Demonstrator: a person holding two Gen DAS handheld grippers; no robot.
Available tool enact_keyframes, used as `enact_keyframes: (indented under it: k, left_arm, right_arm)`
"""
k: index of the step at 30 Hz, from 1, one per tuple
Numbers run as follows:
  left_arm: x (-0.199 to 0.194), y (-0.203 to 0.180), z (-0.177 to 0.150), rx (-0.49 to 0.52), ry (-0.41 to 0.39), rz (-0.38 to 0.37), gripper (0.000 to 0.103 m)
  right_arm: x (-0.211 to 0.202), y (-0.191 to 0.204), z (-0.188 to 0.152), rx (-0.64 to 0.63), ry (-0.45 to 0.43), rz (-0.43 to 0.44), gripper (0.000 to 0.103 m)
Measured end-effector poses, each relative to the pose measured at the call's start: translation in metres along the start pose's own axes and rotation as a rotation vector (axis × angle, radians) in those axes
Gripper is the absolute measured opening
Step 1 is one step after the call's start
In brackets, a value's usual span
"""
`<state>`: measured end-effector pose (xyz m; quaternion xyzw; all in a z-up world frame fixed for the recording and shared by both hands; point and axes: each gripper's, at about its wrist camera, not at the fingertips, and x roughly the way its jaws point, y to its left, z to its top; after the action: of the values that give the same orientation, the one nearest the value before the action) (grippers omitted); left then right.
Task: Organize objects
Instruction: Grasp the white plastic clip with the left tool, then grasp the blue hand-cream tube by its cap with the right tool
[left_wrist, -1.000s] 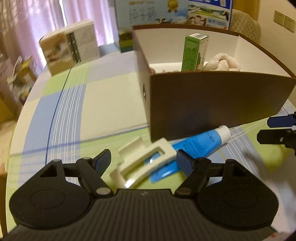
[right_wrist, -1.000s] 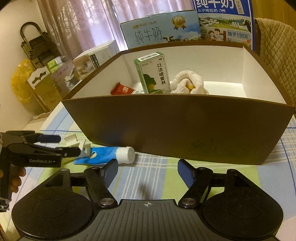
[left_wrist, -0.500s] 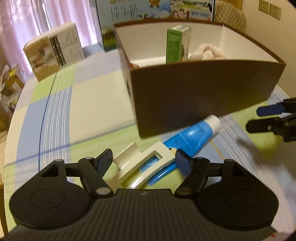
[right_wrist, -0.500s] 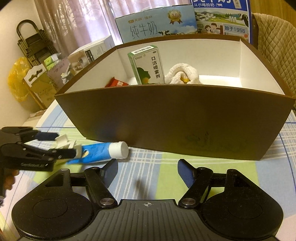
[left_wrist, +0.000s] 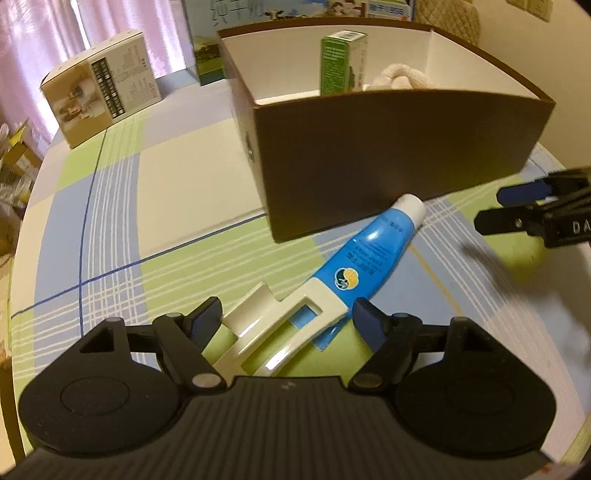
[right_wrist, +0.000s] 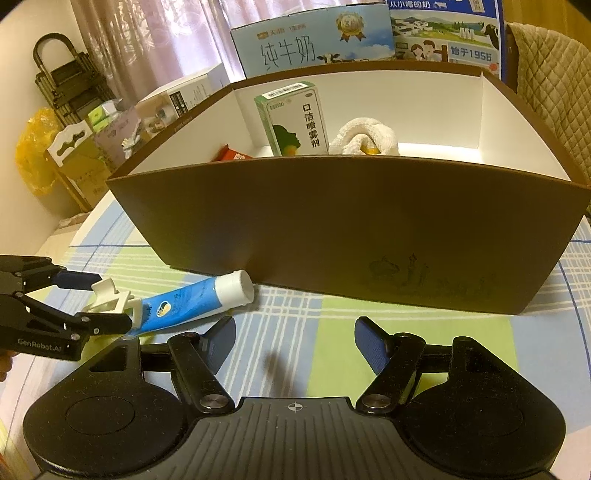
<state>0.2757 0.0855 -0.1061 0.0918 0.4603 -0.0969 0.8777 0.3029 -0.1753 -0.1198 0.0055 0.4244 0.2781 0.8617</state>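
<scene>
Trouble spot: white plastic holder (left_wrist: 280, 325) lies on tail of blue tube (left_wrist: 373, 254), both on counter (left_wrist: 166, 192) just beside brown box (left_wrist: 399, 158). Left claw (left_wrist: 288, 317) wide open around holder, gripping nothing. Right claw (right_wrist: 295, 339) open, empty. Closing may drag tube along, or holder may slip out.

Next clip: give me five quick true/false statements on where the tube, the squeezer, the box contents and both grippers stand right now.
1. The blue toothpaste tube lies on the tablecloth outside the brown cardboard box. True.
2. The white plastic tube squeezer sits on the tube's capped end. False: it is on the flat tail end.
3. The green carton stands upright inside the box. True.
4. The right gripper grips the tube. False: it is open and empty.
5. The left gripper is open around the squeezer. True.
</scene>
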Motion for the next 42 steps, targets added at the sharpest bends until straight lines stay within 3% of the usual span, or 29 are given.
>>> enact_keyframes:
  k: [6, 12, 17, 18, 20, 24, 29, 38, 42]
  left_arm:
    - [0.001, -0.004, -0.003, 0.042, 0.0, 0.017, 0.071]
    - [-0.005, 0.002, -0.007, -0.016, 0.031, 0.044, 0.071]
    - [-0.011, 0.024, -0.009, -0.128, 0.042, 0.106, 0.071]
    - [-0.011, 0.03, -0.01, -0.155, 0.046, 0.12, 0.071]
    - [-0.013, 0.042, -0.011, -0.213, 0.054, 0.148, 0.071]
    - [-0.017, 0.059, -0.014, -0.288, 0.066, 0.185, 0.071]
    - [-0.016, 0.069, -0.018, -0.338, 0.097, 0.202, 0.071]
    - [-0.019, 0.068, -0.026, -0.375, 0.128, 0.204, 0.071]
    - [-0.021, 0.068, -0.028, -0.385, 0.135, 0.21, 0.071]
  right_arm:
    - [0.001, 0.002, -0.001, -0.013, 0.006, -0.003, 0.069]
    - [0.002, 0.002, -0.002, -0.019, 0.009, -0.002, 0.069]
    - [0.003, 0.009, -0.006, -0.041, -0.006, 0.028, 0.068]
    - [0.005, 0.011, -0.006, -0.038, -0.012, 0.04, 0.067]
    - [0.009, 0.014, -0.005, -0.021, -0.018, 0.078, 0.052]
    - [0.015, 0.023, 0.002, 0.002, -0.058, 0.122, 0.042]
    - [0.03, 0.031, 0.01, -0.001, -0.09, 0.117, 0.029]
    - [0.051, 0.036, 0.01, -0.002, -0.079, 0.103, 0.028]
    - [0.043, 0.04, 0.007, -0.038, -0.028, 0.119, 0.028]
